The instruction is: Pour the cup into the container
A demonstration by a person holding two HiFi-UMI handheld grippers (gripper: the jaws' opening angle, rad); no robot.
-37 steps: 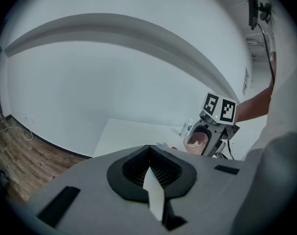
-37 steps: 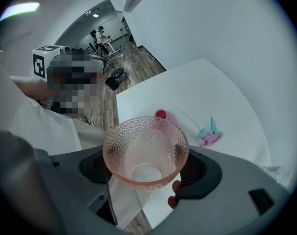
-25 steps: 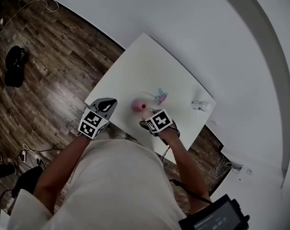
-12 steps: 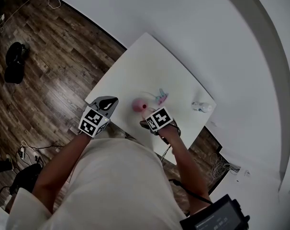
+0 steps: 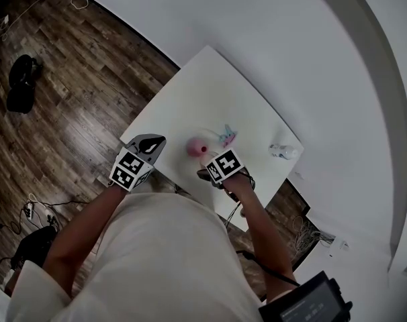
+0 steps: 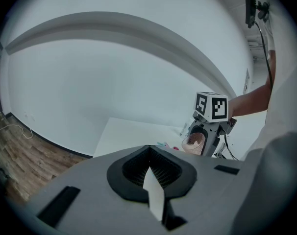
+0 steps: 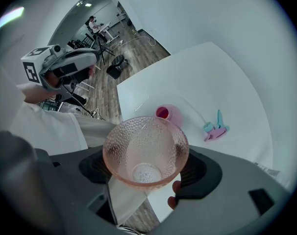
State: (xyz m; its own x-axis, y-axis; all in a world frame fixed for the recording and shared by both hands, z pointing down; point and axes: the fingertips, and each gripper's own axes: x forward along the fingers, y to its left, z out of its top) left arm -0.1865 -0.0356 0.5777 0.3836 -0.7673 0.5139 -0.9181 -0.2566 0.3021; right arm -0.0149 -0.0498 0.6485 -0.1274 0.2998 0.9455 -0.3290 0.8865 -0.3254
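A pink dimpled glass cup (image 7: 146, 151) sits between the jaws of my right gripper (image 7: 147, 168), which is shut on it. The cup is tipped steeply down over the white table (image 5: 210, 92), and I see only its pale base inside. Below its rim a clear, faint container (image 7: 187, 106) holds a pink round item with a dark red centre (image 7: 165, 113). In the head view that pink item (image 5: 196, 147) lies just ahead of the right gripper (image 5: 217, 170). My left gripper (image 6: 149, 173) is shut on nothing, off the table's near left edge.
A pink and teal clip (image 7: 215, 129) lies on the table right of the container. A small white object (image 5: 283, 151) rests near the table's right corner. Wood floor (image 5: 62, 99) with cables and a dark bag (image 5: 21, 86) lies to the left.
The right gripper has tipped slightly further down with the cup. The left gripper has stayed where it was.
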